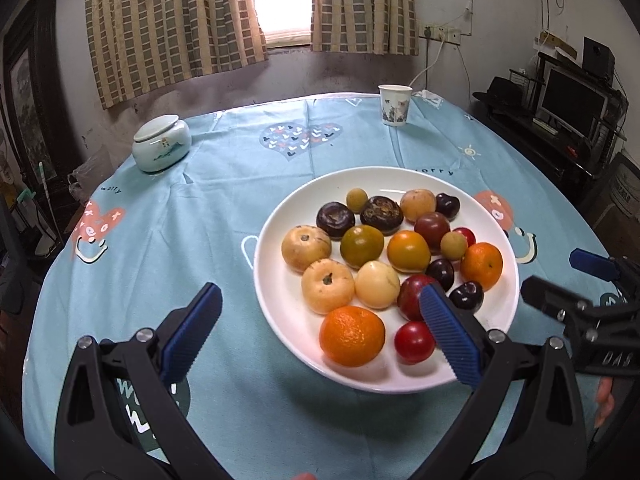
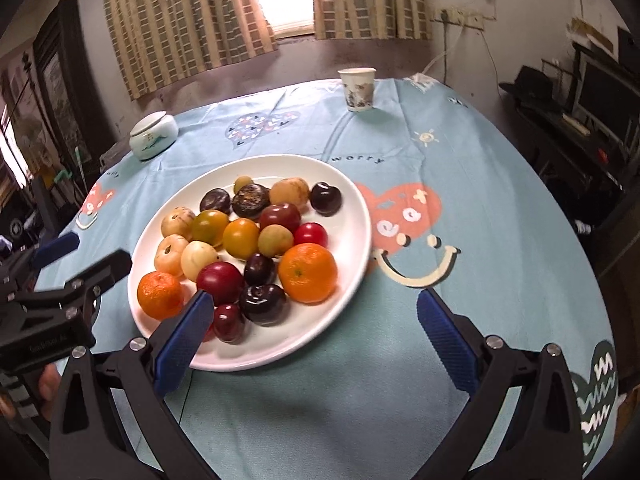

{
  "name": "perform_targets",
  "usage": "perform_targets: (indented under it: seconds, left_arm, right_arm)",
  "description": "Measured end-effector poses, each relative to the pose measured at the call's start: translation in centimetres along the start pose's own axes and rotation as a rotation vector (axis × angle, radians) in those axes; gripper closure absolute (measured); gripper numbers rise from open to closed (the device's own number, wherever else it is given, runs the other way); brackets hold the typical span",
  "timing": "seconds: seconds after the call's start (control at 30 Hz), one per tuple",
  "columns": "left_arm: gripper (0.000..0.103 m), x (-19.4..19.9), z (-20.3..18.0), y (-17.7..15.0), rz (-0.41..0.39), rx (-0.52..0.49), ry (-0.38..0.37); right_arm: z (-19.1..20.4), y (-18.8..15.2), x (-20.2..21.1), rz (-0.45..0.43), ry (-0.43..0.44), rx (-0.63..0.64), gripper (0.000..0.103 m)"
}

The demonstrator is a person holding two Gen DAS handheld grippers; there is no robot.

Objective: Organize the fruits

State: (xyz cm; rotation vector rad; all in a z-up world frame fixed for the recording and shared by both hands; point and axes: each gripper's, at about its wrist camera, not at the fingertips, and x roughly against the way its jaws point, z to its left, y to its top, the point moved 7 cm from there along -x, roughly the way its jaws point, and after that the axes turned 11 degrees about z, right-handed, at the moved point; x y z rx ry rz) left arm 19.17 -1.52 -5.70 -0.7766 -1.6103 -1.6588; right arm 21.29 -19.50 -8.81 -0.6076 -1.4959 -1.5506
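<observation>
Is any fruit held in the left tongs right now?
No, the left tongs stand wide open and empty above the white plate of fruit.

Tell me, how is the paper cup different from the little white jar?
The paper cup is tall and open on top; the lidded jar is squat, round and covered. The cup stands at the table's far edge on the right, the jar far left. Both are pale, carry a printed picture and stand upright on the blue tablecloth.

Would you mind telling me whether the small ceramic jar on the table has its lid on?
Lid on: the ceramic jar shows a domed lid seated on its rim.
</observation>
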Motion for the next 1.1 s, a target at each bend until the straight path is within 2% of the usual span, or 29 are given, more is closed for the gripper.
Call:
perform_targets:
  seconds: [0.2, 0.47, 0.57, 0.77, 1.1]
  left_arm:
    - [0.002, -0.6, -0.3, -0.8, 0.028, 0.007, -0.037]
    - [0.002, -1.1, -0.9, -1.6, 0.05, 0.0, -0.031]
    - [0.002, -1.3, -0.9, -1.7, 0.058, 0.006, -0.053]
    - [0.002, -0.8, -0.7, -1.7, 0.024, 0.007, -0.037]
    - [0.002, -0.6, -0.4, -1.6, 0.031, 0.027, -0.037]
  right_arm:
    - [0.1, -0.2, -0.1, 0.004, -0.01, 0.005, 0.001]
    - [1.2, -0.7, -0.6, 0.019, -0.022, 0.06, 0.001]
    - [1.2, -0.7, -0.5, 0.016, -0.022, 0.057, 0.001]
    - [1.1, -0.7, -0.4, 0.01, -0.024, 0.052, 0.001]
    - [1.0, -0.6, -0.5, 0.018, -0.027, 0.049, 0.001]
